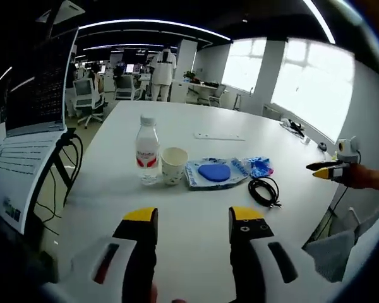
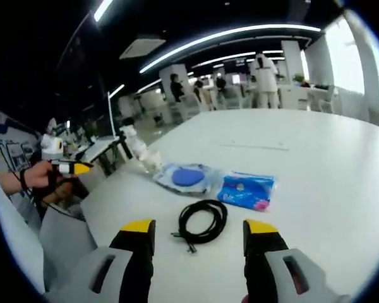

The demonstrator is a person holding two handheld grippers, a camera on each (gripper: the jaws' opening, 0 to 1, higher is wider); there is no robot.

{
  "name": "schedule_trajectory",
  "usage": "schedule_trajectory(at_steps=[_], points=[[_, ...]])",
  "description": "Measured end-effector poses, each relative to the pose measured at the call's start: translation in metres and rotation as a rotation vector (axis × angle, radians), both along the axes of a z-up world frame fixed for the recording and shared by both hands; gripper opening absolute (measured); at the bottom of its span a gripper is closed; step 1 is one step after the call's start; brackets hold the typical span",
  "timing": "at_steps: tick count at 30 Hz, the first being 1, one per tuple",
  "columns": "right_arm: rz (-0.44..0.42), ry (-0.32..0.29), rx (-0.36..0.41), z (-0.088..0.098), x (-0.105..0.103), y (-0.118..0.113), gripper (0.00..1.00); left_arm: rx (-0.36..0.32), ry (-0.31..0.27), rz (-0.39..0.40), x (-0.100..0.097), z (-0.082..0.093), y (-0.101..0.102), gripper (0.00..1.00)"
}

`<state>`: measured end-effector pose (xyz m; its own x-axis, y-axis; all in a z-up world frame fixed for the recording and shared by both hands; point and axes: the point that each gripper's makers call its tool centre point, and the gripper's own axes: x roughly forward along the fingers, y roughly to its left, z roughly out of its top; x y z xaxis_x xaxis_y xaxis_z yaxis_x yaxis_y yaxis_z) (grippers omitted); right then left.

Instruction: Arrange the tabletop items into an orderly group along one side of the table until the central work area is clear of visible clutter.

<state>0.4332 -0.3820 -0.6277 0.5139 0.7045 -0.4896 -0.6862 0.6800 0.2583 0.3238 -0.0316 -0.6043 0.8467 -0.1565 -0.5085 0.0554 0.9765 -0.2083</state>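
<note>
We are holding the open right gripper (image 2: 199, 237) straight before the coiled black cable (image 2: 203, 220) near the table (image 2: 328, 158) edge; the left gripper (image 1: 192, 230), also open, is hanging farther off.

This is a large open-plan office. Long ceiling light strips (image 1: 151, 24) run over rows of desks with swivel chairs (image 1: 87, 101) and monitors (image 1: 134, 55), beside wide windows (image 1: 312, 85). People (image 2: 264, 79) stand among the workstations.

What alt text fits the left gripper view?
A white table holds a row of items: a water bottle, a paper cup, a clear packet with a blue pad, a blue tissue pack and a coiled black cable. The left claw hangs open in front of them, holding nothing; the right claw enters from the right edge.
</note>
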Motion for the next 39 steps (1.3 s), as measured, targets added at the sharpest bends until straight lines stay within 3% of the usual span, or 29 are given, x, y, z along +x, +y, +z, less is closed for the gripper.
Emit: schedule_trajectory(at_steps=[8, 18, 26, 39], points=[[0.011, 0.011, -0.009, 0.003, -0.011, 0.003, 0.58, -0.022, -0.036, 0.050, -0.006, 0.007, 0.016, 0.47], [0.004, 0.015, -0.007, 0.007, -0.015, 0.004, 0.59, -0.054, -0.067, 0.067, 0.000, 0.011, 0.014, 0.48], [-0.020, 0.023, -0.003, 0.005, -0.014, 0.001, 0.59, -0.055, -0.057, 0.043, -0.004, 0.009, 0.004, 0.48], [-0.035, 0.033, -0.004, 0.004, -0.014, -0.005, 0.58, -0.054, -0.061, 0.042, -0.006, 0.009, 0.006, 0.48]])
